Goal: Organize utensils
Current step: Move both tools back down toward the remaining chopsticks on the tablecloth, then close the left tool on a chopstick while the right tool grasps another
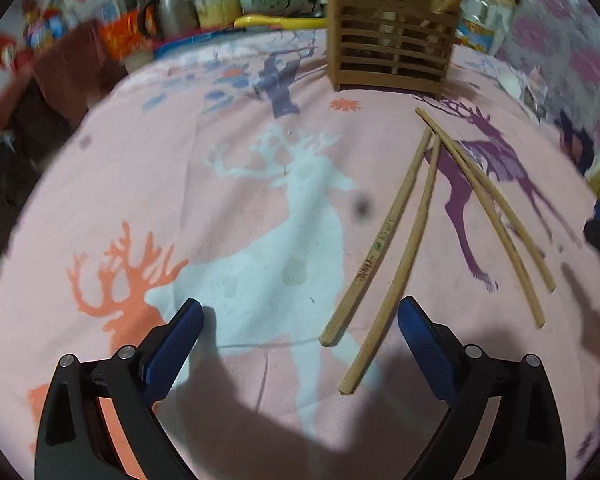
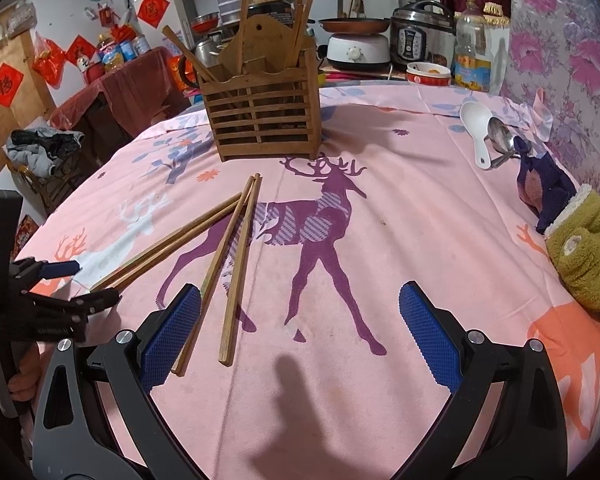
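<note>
Right wrist view shows the right gripper [image 2: 300, 328] nearest, with its two blue-padded black fingers [image 2: 172, 332] spread wide and nothing between them; it is released. Its shadow falls on the pink tablecloth with printed deer [image 2: 420, 216] just below it.

Touching the inner side of the left pad, at about 10 o'clock from the gripper's middle, lie the thick ends of four long light-brown wooden chopsticks [image 2: 236, 264]. They are plain, slim and slightly tapered. Two of them run almost straight away from the camera, and two lean out toward 9 o'clock; the far tips of all four come together like a fan. One of them looks paler than the others.

At the 9 o'clock edge of this view the left gripper [image 2: 66, 284] is seen from the side, low over the cloth and near the ends of the leaning pair.

Left wrist view shows the left gripper [image 1: 300, 340] with its jaws also wide apart and empty. The chopsticks [image 1: 400, 232] lie flat at 1 o'clock; one has small dark printed marks along its side.

Farther, at 12 o'clock, stands a brown slatted wooden utensil holder [image 2: 260, 120], upright on the cloth, with several chopsticks standing in it and leaning in different directions.

At 2 o'clock, well apart from the holder, a white plastic spoon [image 2: 478, 128] and a metal spoon [image 2: 500, 136] lie touching each other.
</note>
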`<control>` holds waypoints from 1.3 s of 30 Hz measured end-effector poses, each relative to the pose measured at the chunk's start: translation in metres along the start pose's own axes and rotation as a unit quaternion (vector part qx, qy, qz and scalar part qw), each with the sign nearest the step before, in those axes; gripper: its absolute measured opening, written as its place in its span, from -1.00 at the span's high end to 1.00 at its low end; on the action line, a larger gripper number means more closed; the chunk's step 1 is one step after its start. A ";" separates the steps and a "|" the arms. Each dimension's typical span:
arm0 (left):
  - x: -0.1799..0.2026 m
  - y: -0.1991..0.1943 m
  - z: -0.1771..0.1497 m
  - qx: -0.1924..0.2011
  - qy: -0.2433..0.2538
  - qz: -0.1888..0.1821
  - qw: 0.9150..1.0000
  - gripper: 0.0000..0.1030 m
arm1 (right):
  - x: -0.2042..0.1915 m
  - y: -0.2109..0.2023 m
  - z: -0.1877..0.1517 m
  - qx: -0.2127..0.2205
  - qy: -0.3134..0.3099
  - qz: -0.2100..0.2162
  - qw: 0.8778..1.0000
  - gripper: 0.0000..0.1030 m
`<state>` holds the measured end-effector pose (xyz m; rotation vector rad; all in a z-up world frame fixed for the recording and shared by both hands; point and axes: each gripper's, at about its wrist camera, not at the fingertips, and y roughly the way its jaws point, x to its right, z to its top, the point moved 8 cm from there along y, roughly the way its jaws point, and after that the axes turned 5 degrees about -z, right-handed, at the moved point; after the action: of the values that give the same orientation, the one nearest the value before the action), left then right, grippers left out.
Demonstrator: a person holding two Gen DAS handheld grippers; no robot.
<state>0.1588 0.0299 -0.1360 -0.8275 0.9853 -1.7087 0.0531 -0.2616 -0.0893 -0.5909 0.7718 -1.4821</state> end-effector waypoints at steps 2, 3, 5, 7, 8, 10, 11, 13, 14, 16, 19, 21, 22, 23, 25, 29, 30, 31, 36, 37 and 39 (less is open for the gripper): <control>-0.008 -0.001 0.003 0.007 -0.010 0.001 1.000 -0.73 | 0.000 0.001 0.000 -0.004 0.002 0.003 1.000 -0.82; -0.010 -0.001 0.004 0.008 -0.013 -0.002 1.000 -0.71 | -0.001 0.001 -0.001 -0.005 0.002 0.006 1.000 -0.82; -0.013 -0.002 0.005 0.011 -0.018 -0.005 1.000 -0.67 | -0.002 0.001 -0.001 -0.004 0.000 0.006 1.000 -0.82; -0.016 -0.003 0.007 0.014 -0.022 0.005 1.000 -0.61 | -0.002 0.000 -0.001 -0.003 0.000 0.007 1.000 -0.82; -0.019 -0.002 0.008 0.016 -0.024 0.013 0.999 -0.53 | -0.002 0.000 -0.001 -0.004 0.001 0.007 1.000 -0.82; -0.033 -0.001 0.012 0.021 -0.039 0.043 0.998 -0.41 | -0.001 0.000 -0.001 -0.004 0.002 0.008 1.000 -0.82; -0.039 -0.001 0.014 0.021 -0.051 0.047 0.997 -0.30 | -0.001 0.000 -0.001 -0.005 0.002 0.008 1.000 -0.82; -0.043 -0.005 0.012 0.026 -0.061 0.050 0.997 -0.18 | 0.000 0.000 -0.001 -0.006 0.003 0.007 1.000 -0.81; -0.038 -0.006 0.011 0.027 -0.048 0.053 0.997 -0.07 | 0.001 0.000 -0.001 -0.006 0.004 0.006 1.000 -0.79; -0.012 -0.010 0.004 0.030 0.003 0.042 0.999 0.22 | 0.001 0.000 -0.001 -0.007 0.006 0.011 1.000 -0.75; 0.020 -0.012 -0.005 0.029 0.052 0.007 0.998 0.70 | -0.001 0.000 -0.001 -0.007 0.004 0.014 1.000 -0.71; 0.035 -0.013 -0.009 0.021 0.065 -0.047 0.997 0.70 | -0.001 0.002 -0.002 -0.013 0.003 0.014 1.000 -0.68; 0.039 -0.014 -0.010 0.020 0.067 -0.059 0.996 0.70 | -0.001 0.004 -0.003 -0.016 0.005 0.015 1.000 -0.68; 0.040 -0.014 -0.010 0.020 0.069 -0.060 0.996 0.67 | -0.001 0.005 -0.003 -0.017 0.006 0.015 1.000 -0.68; 0.042 -0.013 -0.012 0.020 0.065 -0.064 0.996 0.58 | -0.001 0.004 -0.003 -0.017 0.006 0.015 1.000 -0.68; 0.049 -0.013 -0.013 0.018 0.064 -0.069 0.995 0.33 | 0.000 0.004 -0.004 -0.019 0.008 0.015 1.000 -0.62; 0.052 -0.013 -0.016 0.021 0.072 -0.053 0.996 0.32 | 0.001 0.004 -0.005 -0.021 0.008 0.016 1.000 -0.54; 0.053 -0.013 -0.016 0.023 0.073 -0.047 0.996 0.32 | 0.000 0.005 -0.008 -0.026 0.005 0.018 0.999 -0.49; 0.047 -0.015 -0.015 0.025 0.055 -0.057 0.997 0.33 | -0.014 0.004 -0.026 -0.043 -0.043 0.020 0.998 -0.22; 0.047 -0.015 -0.015 0.025 0.055 -0.056 0.997 0.33 | -0.020 0.003 -0.028 -0.043 -0.056 0.022 0.997 -0.21; 0.048 -0.015 -0.016 0.027 0.062 -0.046 0.997 0.33 | -0.032 0.000 -0.030 -0.038 -0.085 0.031 0.995 -0.13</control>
<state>0.1242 -0.0089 -0.1254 -0.7500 0.9930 -1.8763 0.0326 -0.2262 -0.1053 -0.7348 0.7086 -1.3318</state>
